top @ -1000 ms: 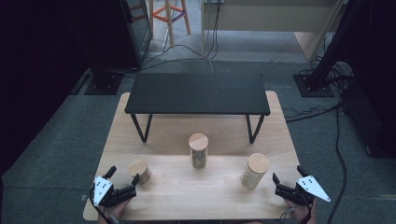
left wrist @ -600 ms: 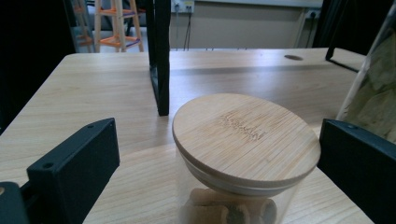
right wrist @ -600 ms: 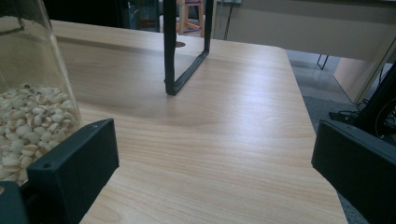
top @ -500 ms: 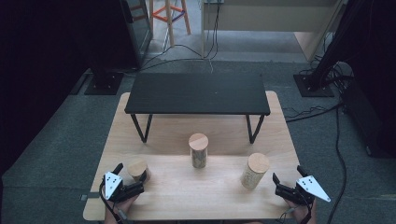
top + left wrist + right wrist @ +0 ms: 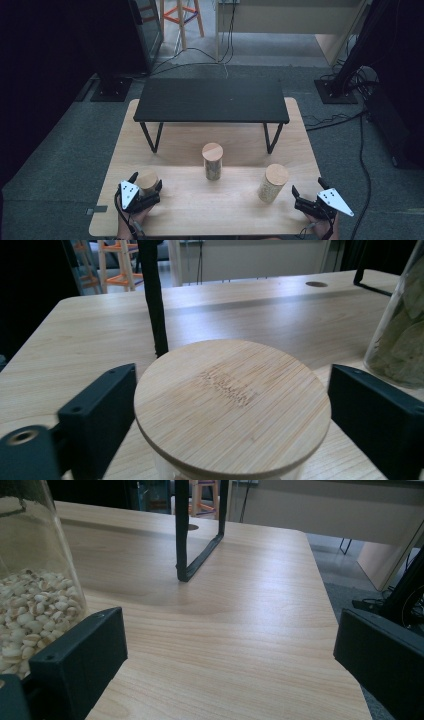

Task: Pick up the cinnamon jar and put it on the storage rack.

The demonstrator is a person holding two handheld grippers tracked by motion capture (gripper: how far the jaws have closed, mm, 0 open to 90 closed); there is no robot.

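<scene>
A staged recording space of the laboratory or studio kind. A light wooden table (image 5: pixel 165 140) stands on grey carpet (image 5: pixel 65 165), carrying a small black shelf on metal legs (image 5: pixel 212 100). Cables (image 5: pixel 220 35) trail across the floor beside black equipment stands (image 5: pixel 107 85), and an orange-legged stool (image 5: pixel 182 12) stands at the back.

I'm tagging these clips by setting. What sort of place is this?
Most likely a lab or studio set up for recording: a wooden table with a black shelf stands on grey carpet, with loose cables and dark equipment stands around it.
</scene>
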